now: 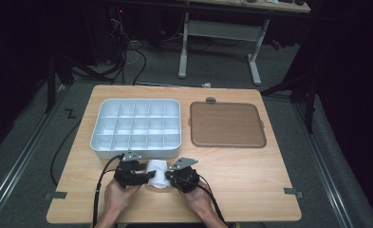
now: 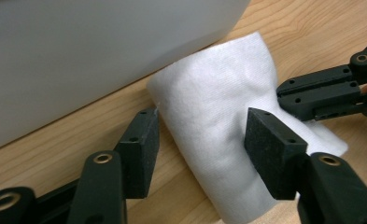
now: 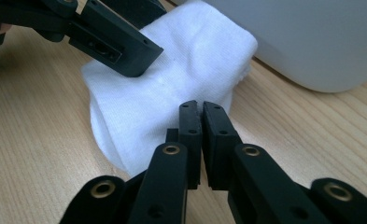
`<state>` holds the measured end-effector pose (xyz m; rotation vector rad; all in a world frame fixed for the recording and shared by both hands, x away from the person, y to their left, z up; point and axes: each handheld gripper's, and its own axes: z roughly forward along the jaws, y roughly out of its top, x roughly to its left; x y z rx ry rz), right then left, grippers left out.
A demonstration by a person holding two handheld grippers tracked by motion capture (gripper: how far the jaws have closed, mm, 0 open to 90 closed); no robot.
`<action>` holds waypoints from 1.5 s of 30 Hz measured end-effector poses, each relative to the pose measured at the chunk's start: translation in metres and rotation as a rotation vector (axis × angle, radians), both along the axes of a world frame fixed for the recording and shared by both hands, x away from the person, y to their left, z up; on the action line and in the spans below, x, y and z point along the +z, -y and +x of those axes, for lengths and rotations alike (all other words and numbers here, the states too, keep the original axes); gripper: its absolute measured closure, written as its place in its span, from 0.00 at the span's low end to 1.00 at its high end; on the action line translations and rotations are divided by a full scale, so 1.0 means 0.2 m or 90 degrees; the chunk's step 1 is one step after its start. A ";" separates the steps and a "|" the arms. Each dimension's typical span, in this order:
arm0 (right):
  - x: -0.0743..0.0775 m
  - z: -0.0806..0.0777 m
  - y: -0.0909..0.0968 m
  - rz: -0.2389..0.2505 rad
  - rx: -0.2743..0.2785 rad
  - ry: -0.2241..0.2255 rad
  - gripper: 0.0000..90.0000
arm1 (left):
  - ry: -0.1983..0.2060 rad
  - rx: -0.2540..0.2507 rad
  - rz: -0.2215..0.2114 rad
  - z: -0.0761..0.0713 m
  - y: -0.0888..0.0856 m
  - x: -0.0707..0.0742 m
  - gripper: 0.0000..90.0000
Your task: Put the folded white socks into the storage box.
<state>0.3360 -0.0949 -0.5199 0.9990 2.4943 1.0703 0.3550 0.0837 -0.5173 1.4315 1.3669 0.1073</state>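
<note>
A white folded cloth (image 1: 158, 174) lies on the wooden table near its front edge, just in front of the compartment tray. My left gripper (image 2: 204, 135) straddles the cloth (image 2: 218, 121); its jaws stand apart with one pad on each side, and I see no squeeze in the fabric. My right gripper (image 3: 200, 106) comes from the other side with its jaws almost together, tips against the cloth (image 3: 172, 84), and no fabric shows in the thin slit. In the high view the left gripper (image 1: 147, 175) and right gripper (image 1: 169, 176) face each other across the cloth.
A white tray (image 1: 136, 153) with several empty compartments sits just behind the cloth; its wall (image 2: 78, 56) stands close to both grippers. A brown mat (image 1: 227, 124) lies to the tray's right, with a small grey disc (image 1: 210, 100) behind it. Tape marks sit at the table's front corners.
</note>
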 end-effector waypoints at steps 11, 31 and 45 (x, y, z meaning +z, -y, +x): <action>0.06 -0.01 0.10 0.028 -0.035 0.019 0.87 | -0.011 0.019 -0.025 0.03 0.06 0.05 0.35; 0.03 -0.02 0.52 -0.015 -0.200 0.034 0.72 | -0.060 0.056 -0.017 0.08 0.06 -0.03 0.36; -0.04 -0.02 0.69 -0.034 -0.273 0.019 0.64 | -0.057 0.043 -0.040 0.07 0.06 -0.04 0.48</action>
